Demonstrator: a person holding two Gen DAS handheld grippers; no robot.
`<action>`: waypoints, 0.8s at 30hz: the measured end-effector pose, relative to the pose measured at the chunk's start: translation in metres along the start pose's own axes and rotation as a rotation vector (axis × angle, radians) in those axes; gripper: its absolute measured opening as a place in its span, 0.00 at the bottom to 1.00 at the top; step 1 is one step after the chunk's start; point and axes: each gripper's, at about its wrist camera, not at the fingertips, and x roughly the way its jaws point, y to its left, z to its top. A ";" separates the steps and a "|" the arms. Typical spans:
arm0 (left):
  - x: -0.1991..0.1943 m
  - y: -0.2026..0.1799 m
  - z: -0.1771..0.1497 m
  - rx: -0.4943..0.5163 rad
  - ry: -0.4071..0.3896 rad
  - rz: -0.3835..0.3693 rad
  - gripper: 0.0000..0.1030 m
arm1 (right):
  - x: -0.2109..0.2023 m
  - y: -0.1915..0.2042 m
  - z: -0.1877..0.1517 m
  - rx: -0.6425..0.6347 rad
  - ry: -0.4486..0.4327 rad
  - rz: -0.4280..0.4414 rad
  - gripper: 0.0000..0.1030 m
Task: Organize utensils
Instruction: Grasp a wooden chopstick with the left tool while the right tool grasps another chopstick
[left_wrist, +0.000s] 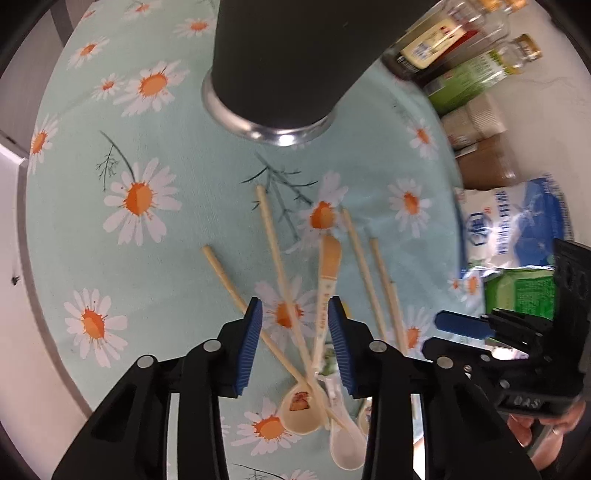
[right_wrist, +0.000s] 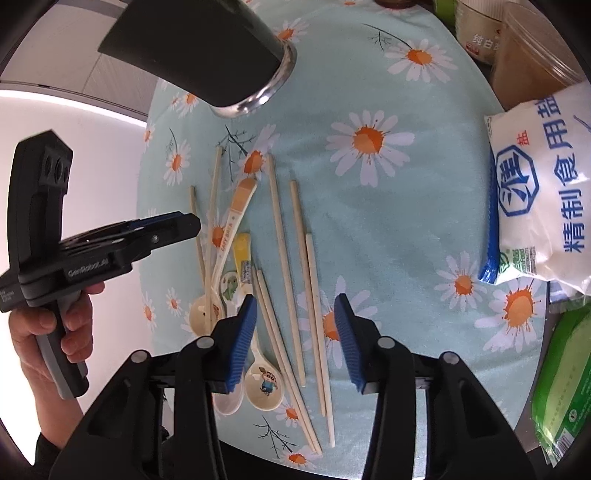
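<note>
Utensils: chopsticks (right_wrist: 280, 236) and spoons lie loose on tabletop (right_wrist: 388, 221), daisy-print cloth, none sorted. Black cup w/ steel rim (left_wrist: 273, 70) stands at far side of cloth, well apart from the pile; likely the holder, can't confirm. Nothing seen inside it from either view.

Progress, as judged: start stage. No utensil lifted, none in cup. All left to do: chopsticks, spoons incl. orange-handled spoon (left_wrist: 327, 273) and cartoon spoon (right_wrist: 264, 384).

Left tongs (left_wrist: 295, 343): part-open, medium gap, pads bare. Hangs over crossing chopsticks and orange-handled spoon shaft; these sit between the jaws in view, but pads not pressing them. Contact w/ cloth: can't tell.

Right tongs (right_wrist: 295, 339): part-open, a bit wider, pads bare. Chopsticks run between the jaws in view; no grip made.

View differences:
- Left wrist view: shows bottles (left_wrist: 476, 48) at far right, right tongs side-on w/ a hand below. Spoon bowls partly hidden behind own jaw.
- Right wrist view: shows full spread: chopsticks fanned near-parallel, spoons clustered left of them, yellow-handled spoon (right_wrist: 242, 254) under the pile. Salt bag (right_wrist: 546, 192) readable, near cloth edge at right. Person's hand (right_wrist: 48, 332) on left tool handle visible; the left tongs side-on there, gap not readable.

Risk, judged: crossed sticks may drag neighbours on lift.
</note>
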 end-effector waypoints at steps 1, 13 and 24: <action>0.002 -0.001 0.002 0.006 0.004 0.008 0.28 | 0.002 0.001 0.001 -0.008 0.009 -0.018 0.40; 0.026 -0.020 0.008 0.016 0.046 0.099 0.17 | 0.028 0.009 0.016 -0.043 0.085 -0.159 0.17; 0.040 -0.026 0.006 -0.003 0.048 0.091 0.06 | 0.064 0.019 0.028 -0.065 0.095 -0.193 0.09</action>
